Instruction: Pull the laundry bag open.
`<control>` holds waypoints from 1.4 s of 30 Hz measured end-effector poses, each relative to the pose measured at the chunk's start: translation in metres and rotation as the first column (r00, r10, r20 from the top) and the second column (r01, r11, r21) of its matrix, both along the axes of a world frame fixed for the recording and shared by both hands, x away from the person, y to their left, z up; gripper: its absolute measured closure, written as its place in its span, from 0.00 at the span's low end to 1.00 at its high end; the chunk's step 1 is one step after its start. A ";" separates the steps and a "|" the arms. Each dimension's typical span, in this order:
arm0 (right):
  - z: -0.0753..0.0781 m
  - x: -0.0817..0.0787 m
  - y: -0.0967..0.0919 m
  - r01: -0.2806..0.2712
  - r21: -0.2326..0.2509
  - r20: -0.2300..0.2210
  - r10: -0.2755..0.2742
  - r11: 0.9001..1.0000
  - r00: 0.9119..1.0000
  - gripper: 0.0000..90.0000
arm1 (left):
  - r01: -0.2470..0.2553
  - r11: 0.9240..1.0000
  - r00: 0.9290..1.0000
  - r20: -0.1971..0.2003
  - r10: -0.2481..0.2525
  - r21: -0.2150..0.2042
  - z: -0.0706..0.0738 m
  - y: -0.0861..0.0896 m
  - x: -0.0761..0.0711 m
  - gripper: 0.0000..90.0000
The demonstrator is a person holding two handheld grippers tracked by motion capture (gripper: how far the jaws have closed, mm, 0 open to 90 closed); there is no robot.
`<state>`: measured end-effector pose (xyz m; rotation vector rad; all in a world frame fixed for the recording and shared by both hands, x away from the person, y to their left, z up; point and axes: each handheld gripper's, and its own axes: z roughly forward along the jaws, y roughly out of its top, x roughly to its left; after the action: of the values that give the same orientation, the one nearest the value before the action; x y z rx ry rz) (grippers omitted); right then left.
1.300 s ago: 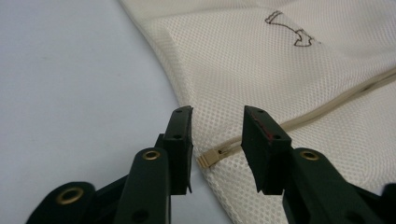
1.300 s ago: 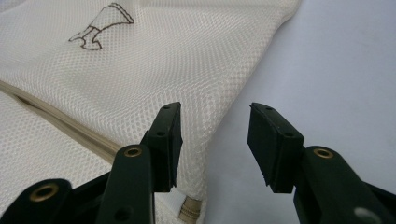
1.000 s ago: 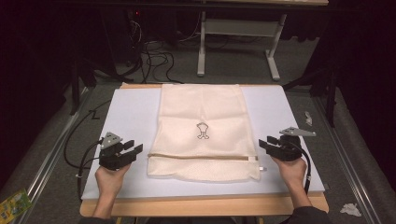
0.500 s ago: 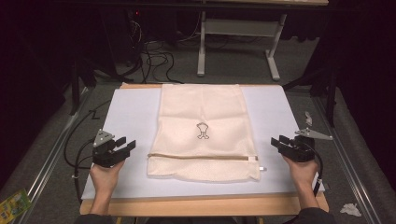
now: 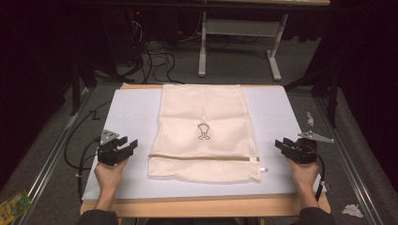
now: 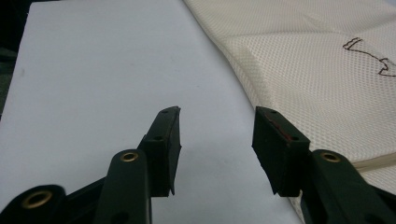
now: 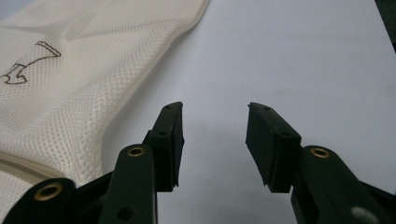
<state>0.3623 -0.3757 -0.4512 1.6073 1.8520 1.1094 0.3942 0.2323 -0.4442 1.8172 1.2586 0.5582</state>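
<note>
A cream mesh bag (image 5: 204, 112) lies flat on the white board (image 5: 133, 108), with a small dark logo in its middle and a zipper (image 5: 204, 158) across its near end. My left gripper (image 5: 129, 143) rests left of the bag, apart from its edge. Its jaws have just been opening and nothing is between them. In the left gripper view the gripper (image 6: 217, 116) hovers over bare board, with the bag (image 6: 317, 70) off to the right. My right gripper (image 5: 280, 143) stands open to the right of the bag. In the right gripper view the gripper (image 7: 215, 109) is empty, and the bag (image 7: 70, 93) lies to its left.
The board sits on a wooden table (image 5: 202, 206). Cables (image 5: 155, 56) and a grey desk frame (image 5: 234, 28) stand on the floor beyond. A green packet (image 5: 14, 204) and crumpled paper (image 5: 352, 211) lie on the floor beside the table. Metal rails run along both sides.
The right gripper has drawn away to the right from the bag's near corner. The left gripper has shifted slightly left and its jaws stand wider.
</note>
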 end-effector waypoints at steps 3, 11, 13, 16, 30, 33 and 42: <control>-0.003 0.001 0.000 0.003 -0.002 0.003 -0.003 1.000 1.000 0.64 | -0.007 1.000 1.000 0.000 0.007 0.004 -0.003 -0.001 0.003 0.58; -0.010 0.004 0.001 0.018 -0.030 -0.004 -0.018 0.999 1.000 0.64 | -0.019 0.999 1.000 -0.011 0.019 0.031 -0.012 -0.006 0.013 0.57; -0.012 0.005 0.001 0.020 -0.039 -0.003 -0.020 0.999 1.000 0.64 | -0.020 0.999 1.000 -0.007 0.021 0.033 -0.014 -0.007 0.015 0.57; -0.014 0.006 0.001 0.027 -0.042 -0.008 -0.027 0.999 1.000 0.63 | -0.028 0.999 1.000 -0.006 0.028 0.033 -0.016 -0.008 0.018 0.56; -0.024 0.007 0.005 0.037 -0.063 0.014 -0.036 0.997 0.999 0.63 | -0.061 0.997 0.998 -0.008 0.062 0.053 -0.033 -0.011 0.025 0.56; -0.024 0.007 0.005 0.037 -0.066 0.015 -0.036 0.997 0.999 0.63 | -0.062 0.996 0.998 -0.008 0.063 0.063 -0.035 -0.013 0.025 0.56; -0.025 0.007 0.006 0.045 -0.075 0.009 -0.045 0.996 0.999 0.60 | -0.056 0.995 0.998 0.005 0.056 0.083 -0.039 -0.016 0.025 0.56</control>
<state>0.3696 -0.3694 -0.4762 1.5929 1.8221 1.0132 0.4187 0.2160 -0.4833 1.8535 1.3052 0.6532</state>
